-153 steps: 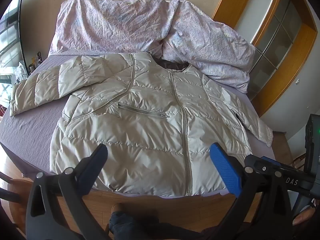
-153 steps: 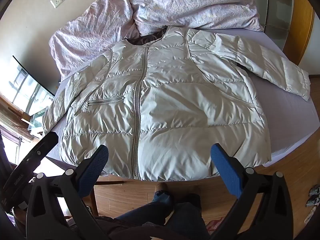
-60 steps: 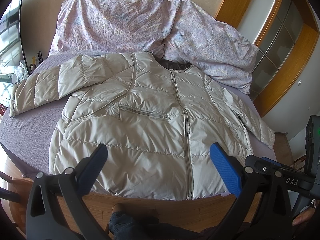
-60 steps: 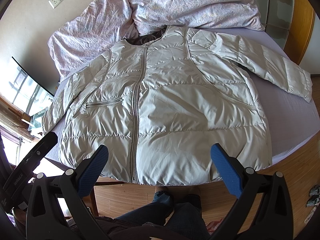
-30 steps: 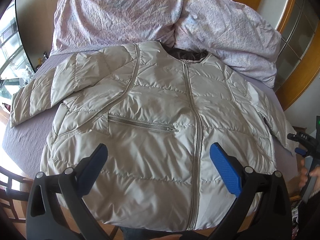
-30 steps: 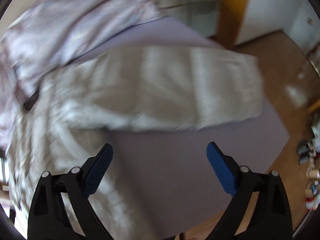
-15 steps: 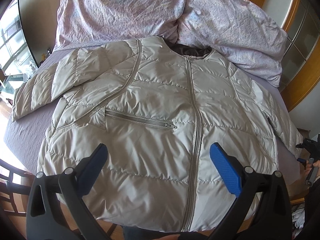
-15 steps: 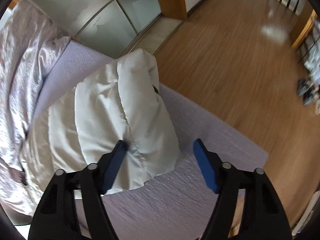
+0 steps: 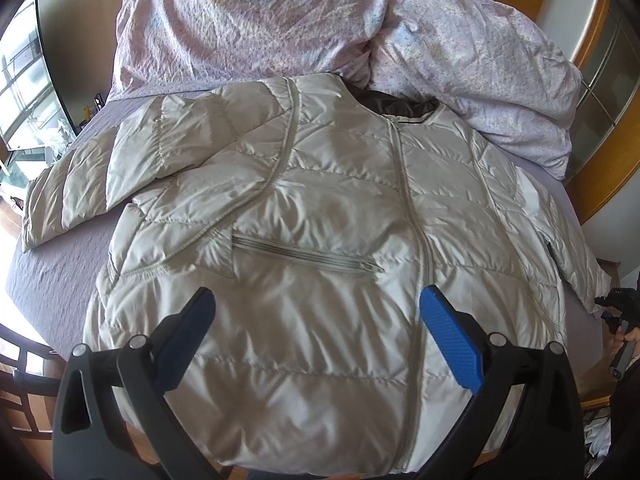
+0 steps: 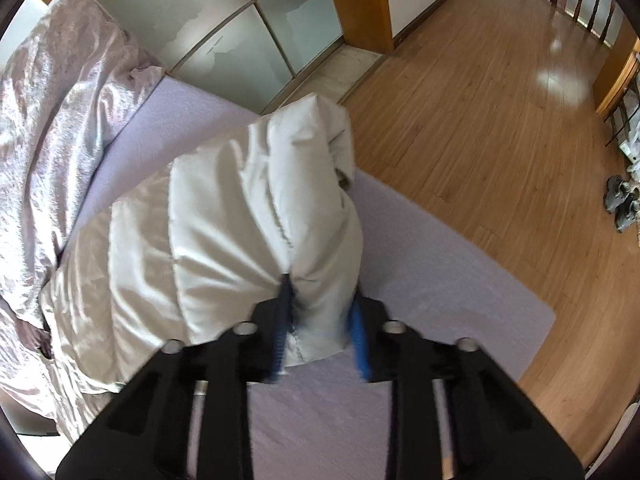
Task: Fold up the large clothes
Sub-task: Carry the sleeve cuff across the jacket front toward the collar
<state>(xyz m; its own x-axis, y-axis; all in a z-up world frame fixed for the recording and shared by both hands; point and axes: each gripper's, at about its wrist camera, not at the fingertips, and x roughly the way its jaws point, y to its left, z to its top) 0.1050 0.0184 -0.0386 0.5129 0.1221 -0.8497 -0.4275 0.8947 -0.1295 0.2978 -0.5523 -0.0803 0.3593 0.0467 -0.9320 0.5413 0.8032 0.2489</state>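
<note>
1. Lying front-up on the bed [image 9: 52,276], the jacket [image 9: 320,248] is zipped, hem at 6 o'clock and collar at 12 o'clock against the duvet [image 9: 280,28].
2. At 9 o'clock in the left view, one sleeve [image 9: 80,184] angles out across the sheet, not yet folded.
3. The left gripper [image 9: 318,320] hovers over the lower front, jaws spread wide and gripping nothing; its blue pad [image 9: 450,336] sits just right of the zipper [image 9: 416,248].
4. At 3 o'clock in that view the other sleeve trails toward the mattress edge, where the right gripper [image 9: 618,308] shows only partly.
5. In the right view, the right gripper [image 10: 320,320] is pinched onto the cuff [image 10: 316,312] of that sleeve [image 10: 240,216], fabric bunched between the pads; the bite looks shallow and near the cuff's end.
6. The step in hand, I judge, is folding this sleeve across the chest. To do it well:
   - keep the pinch firm, since slick padded fabric may slide out;
   - carry the cuff low toward 9 o'clock so the sleeve lays flat, creasing at the shoulder seam;
   - let the left gripper press the body near the zipper so the jacket does not drag off the bed edge toward the floor [image 10: 480,100];
   - let go only once the sleeve lies flat.
</note>
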